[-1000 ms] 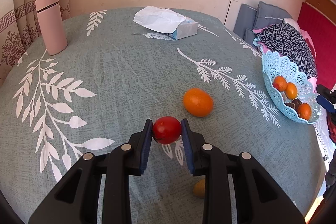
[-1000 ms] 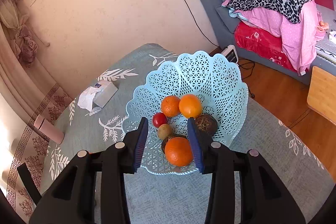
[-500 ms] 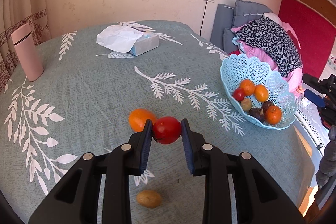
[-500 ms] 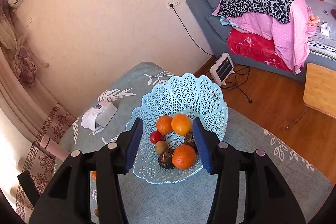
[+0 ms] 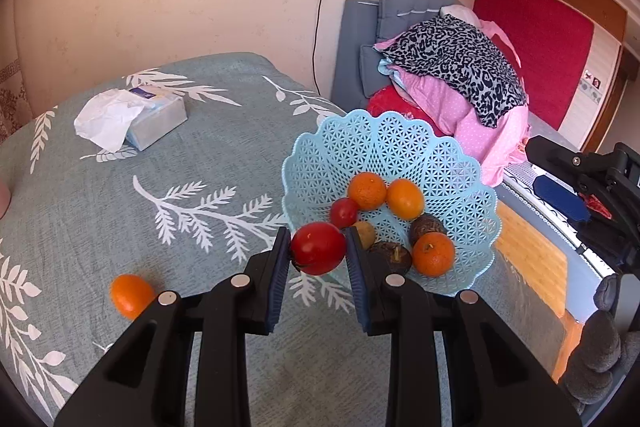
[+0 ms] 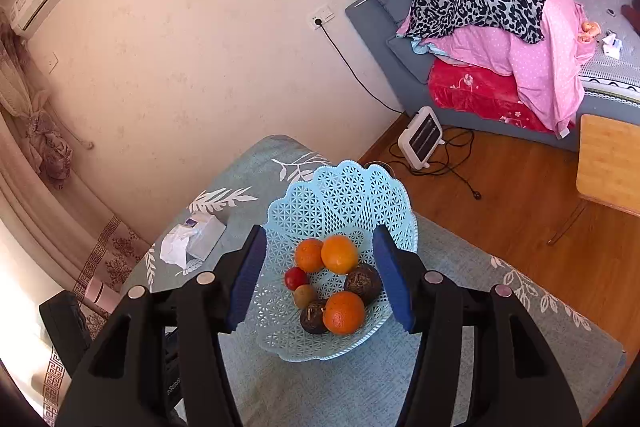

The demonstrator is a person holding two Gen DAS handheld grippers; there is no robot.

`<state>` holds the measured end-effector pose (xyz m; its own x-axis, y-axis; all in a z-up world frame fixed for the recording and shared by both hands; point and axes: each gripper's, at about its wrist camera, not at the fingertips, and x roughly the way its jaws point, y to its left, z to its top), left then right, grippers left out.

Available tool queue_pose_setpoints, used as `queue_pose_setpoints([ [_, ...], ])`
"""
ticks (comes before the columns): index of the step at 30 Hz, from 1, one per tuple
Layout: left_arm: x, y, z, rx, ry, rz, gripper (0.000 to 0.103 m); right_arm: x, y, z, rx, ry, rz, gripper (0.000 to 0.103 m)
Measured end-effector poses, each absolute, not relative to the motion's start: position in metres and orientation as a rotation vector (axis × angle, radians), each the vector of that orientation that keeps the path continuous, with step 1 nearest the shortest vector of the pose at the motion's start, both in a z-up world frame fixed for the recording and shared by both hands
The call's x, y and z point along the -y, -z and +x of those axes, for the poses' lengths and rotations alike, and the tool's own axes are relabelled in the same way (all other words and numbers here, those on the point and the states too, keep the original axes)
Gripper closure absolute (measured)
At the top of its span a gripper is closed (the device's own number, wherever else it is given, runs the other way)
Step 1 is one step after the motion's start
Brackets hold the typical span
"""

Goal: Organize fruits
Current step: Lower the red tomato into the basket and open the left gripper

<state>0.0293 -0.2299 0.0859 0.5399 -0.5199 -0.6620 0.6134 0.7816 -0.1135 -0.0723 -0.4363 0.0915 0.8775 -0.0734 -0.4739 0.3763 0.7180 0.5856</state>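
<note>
Where blue pads meet, tomato (image 5: 318, 247).

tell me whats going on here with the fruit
A person is sorting fruit into a blue basket. The left claw grips a tomato near the basket's edge, not yet dropped in. The right claw hangs open above the basket, holding nothing. One orange is left on the table.
</note>
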Motion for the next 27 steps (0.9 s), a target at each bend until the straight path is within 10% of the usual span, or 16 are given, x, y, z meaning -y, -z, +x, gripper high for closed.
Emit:
queue_pose_setpoints([
  [9, 0.294, -0.081, 0.036, -0.764, 0.797, 0.148, 0.073, 0.446, -0.094, -0.077, -0.43, 0.259, 0.752, 0.046],
  [12, 0.299, -0.082, 0.042, -0.793, 0.804, 0.116, 0.045, 0.447, -0.095, -0.079, -0.425, 0.261, 0.757, 0.046],
  [27, 0.242, -0.084, 0.057, -0.792, 0.645, 0.078, 0.029, 0.435, -0.098, -0.077, -0.432, 0.236, 0.73, 0.046],
])
